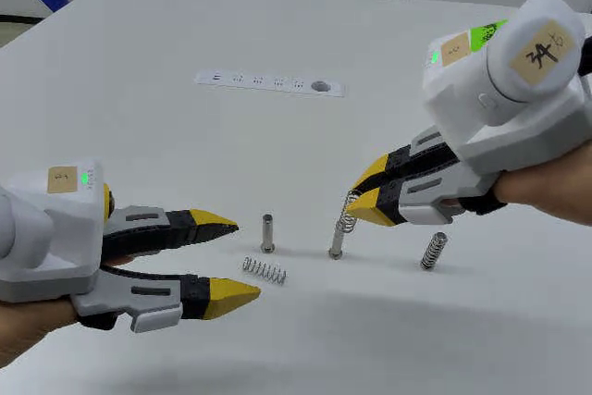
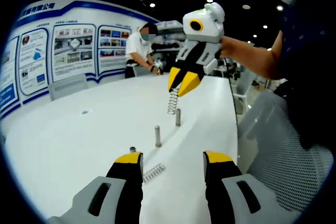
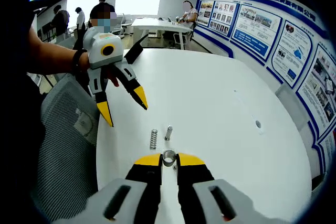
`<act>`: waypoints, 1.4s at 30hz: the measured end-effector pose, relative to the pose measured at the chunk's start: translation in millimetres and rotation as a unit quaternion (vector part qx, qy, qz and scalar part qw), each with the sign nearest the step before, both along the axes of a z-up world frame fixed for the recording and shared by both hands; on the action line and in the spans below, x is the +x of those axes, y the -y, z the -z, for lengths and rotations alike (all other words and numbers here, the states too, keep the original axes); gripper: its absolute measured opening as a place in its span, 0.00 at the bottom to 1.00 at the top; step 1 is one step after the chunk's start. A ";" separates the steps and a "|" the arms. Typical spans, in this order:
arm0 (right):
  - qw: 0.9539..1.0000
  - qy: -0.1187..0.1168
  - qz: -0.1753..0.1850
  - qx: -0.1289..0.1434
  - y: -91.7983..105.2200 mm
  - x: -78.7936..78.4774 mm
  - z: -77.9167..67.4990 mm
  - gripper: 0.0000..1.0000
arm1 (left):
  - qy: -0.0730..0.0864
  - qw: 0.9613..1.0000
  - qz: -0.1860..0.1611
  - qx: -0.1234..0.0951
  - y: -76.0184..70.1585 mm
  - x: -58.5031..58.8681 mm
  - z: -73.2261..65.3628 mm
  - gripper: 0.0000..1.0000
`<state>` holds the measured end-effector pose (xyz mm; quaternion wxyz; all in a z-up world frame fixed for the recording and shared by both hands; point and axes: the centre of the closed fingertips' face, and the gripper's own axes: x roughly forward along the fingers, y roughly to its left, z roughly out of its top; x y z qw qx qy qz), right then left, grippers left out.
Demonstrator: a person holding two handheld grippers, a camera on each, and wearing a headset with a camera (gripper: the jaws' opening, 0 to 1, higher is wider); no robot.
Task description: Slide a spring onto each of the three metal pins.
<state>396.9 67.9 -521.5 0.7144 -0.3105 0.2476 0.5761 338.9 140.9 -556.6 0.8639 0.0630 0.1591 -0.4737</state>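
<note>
Jaws on the left gripper [image 1: 247, 259] spread, nothing between them, well left of the middle pin [image 1: 337, 245]. Between the two I see a loose spring [image 1: 265, 270] lying flat and a bare pin [image 1: 267, 233] upright just behind it. Right gripper [image 1: 356, 199] pinches a second spring [image 1: 348, 213], lower coils at the middle pin's top. Right of that pin a third spring [image 1: 434, 250] stands slightly tilted.
</note>
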 end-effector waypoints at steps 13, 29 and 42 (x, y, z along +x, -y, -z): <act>0.999 -0.007 0.032 0.004 -2.6 26.1 23.1 0.11 | -0.008 1.000 -0.017 -0.006 -3.9 -2.3 0.4 0.54; 0.999 -0.019 0.041 -0.002 -2.2 34.0 41.5 0.11 | -0.014 1.000 -0.026 -0.006 -5.7 -2.4 2.9 0.57; 0.998 -0.037 0.050 -0.003 -3.7 39.2 64.1 0.11 | -0.017 0.999 -0.028 -0.005 -6.8 -3.4 4.8 0.56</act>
